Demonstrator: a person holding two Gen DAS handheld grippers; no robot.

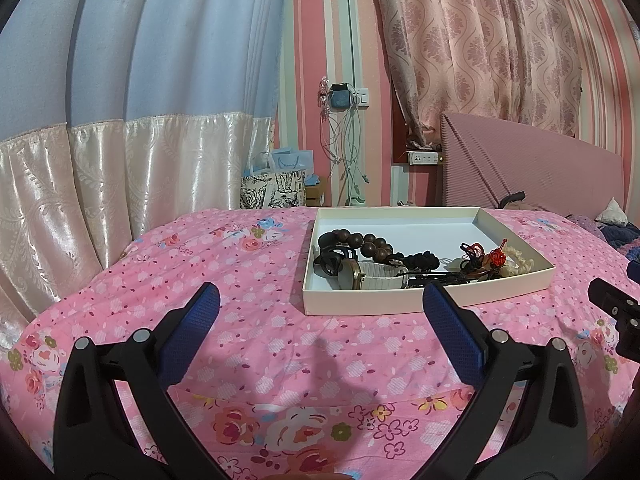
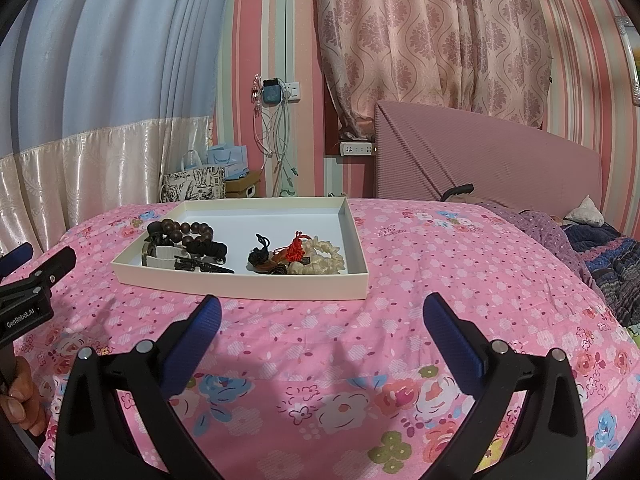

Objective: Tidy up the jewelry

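Note:
A shallow cream tray (image 1: 360, 304) (image 2: 240, 284) lies on the pink floral bedspread. In it are a dark wooden bead bracelet (image 1: 356, 240) (image 2: 188, 229), a watch with a white strap (image 1: 372, 278) (image 2: 162, 255), black cords and clips (image 1: 424, 260) (image 2: 200, 265), a red knotted tassel (image 1: 497, 256) (image 2: 297, 246) and a cream bead bracelet (image 1: 518, 262) (image 2: 324, 258). My left gripper (image 1: 320, 308) is open and empty, just short of the tray's near edge. My right gripper (image 2: 320, 312) is open and empty, in front of the tray's near right corner.
The bed's pink headboard (image 1: 532, 176) (image 2: 488, 160) stands at the back right, with a dark blanket (image 2: 600, 252) and a pillow beside it. Gift bags (image 1: 276, 188) (image 2: 196, 184) sit on the floor beyond the bed. Curtains hang at left and behind.

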